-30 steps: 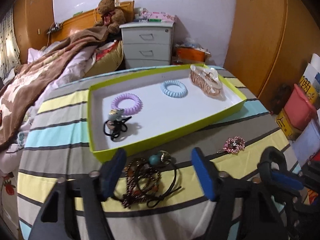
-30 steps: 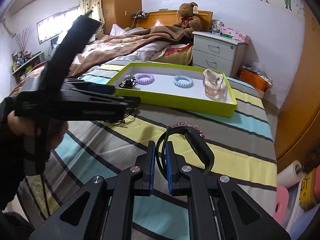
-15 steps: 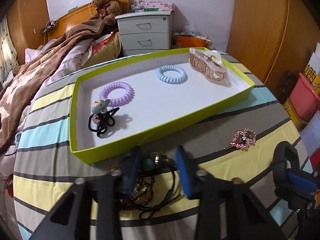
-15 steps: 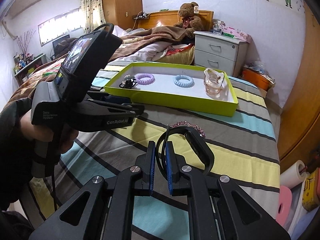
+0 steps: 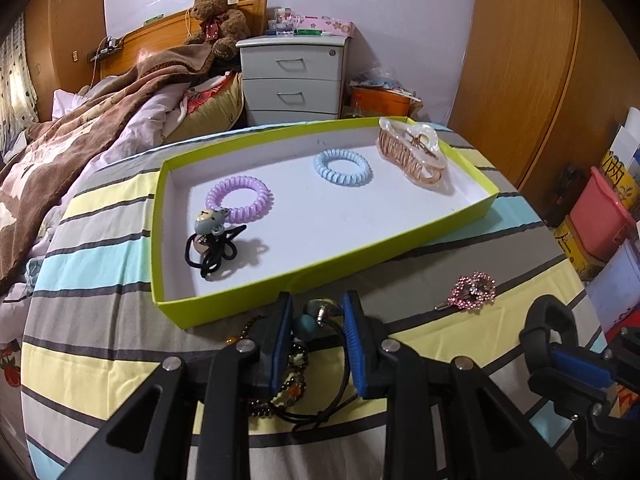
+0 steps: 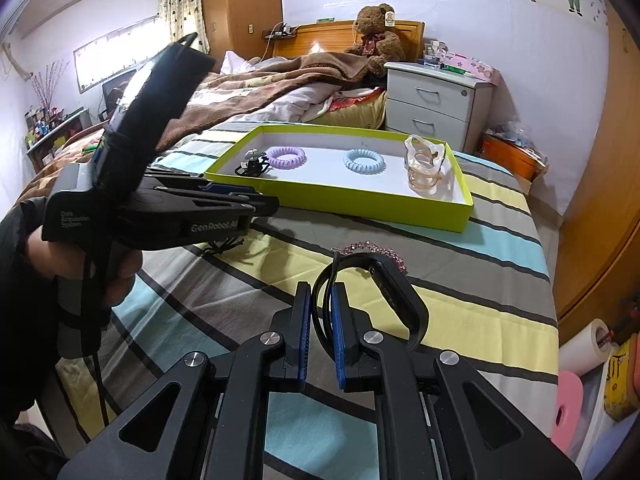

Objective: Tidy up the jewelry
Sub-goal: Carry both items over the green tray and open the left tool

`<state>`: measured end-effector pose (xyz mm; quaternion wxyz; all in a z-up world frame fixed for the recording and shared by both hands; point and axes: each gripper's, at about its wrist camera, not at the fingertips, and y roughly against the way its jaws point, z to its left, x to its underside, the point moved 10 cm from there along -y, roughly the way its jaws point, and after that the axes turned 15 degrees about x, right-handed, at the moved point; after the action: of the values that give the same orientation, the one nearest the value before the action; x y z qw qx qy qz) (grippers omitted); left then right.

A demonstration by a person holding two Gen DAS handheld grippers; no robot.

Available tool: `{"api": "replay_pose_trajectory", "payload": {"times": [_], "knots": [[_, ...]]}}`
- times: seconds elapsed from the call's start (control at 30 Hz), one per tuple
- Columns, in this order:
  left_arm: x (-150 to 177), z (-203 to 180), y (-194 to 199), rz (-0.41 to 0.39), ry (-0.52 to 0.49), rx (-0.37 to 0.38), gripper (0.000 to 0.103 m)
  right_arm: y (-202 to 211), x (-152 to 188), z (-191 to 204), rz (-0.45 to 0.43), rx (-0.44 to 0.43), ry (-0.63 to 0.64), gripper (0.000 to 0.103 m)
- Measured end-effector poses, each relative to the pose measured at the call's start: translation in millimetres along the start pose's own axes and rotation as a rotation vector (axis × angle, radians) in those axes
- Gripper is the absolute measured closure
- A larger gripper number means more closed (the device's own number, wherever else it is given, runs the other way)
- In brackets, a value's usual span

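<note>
Now the left tool has narrowed sharply from its wide spread a second ago, its blue pads closing around the tangled cluster of beaded jewelry and teal-bead cords on the striped bedspread, just in front of the green tray; whether they already bite I cannot tell. That suggests a pickup is under way, with the tray as the likely target. Further right, the pink rhinestone clip lies loose on the bedspread. The right tool stays pressed together on a black band.
</note>
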<state>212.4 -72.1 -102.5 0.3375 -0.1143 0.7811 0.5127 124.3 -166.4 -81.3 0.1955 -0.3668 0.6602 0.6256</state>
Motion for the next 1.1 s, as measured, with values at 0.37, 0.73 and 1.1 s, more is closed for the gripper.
{"api": "replay_pose_trajectory", "payload": {"times": [0.37, 0.73, 1.1], "knots": [[-5, -3, 26, -0.047, 0.026, 0.029, 0.076, 10, -9, -2, -0.021, 0.009, 0.004, 0.093], [-40, -3, 65, -0.138, 0.034, 0.051, 0.076, 25, -43, -15, -0.076, 0.031, 0.002, 0.093], [-72, 7, 67, -0.150, 0.064, 0.085, 0.076, 6, -82, -28, -0.080, 0.049, 0.022, 0.093]]}}
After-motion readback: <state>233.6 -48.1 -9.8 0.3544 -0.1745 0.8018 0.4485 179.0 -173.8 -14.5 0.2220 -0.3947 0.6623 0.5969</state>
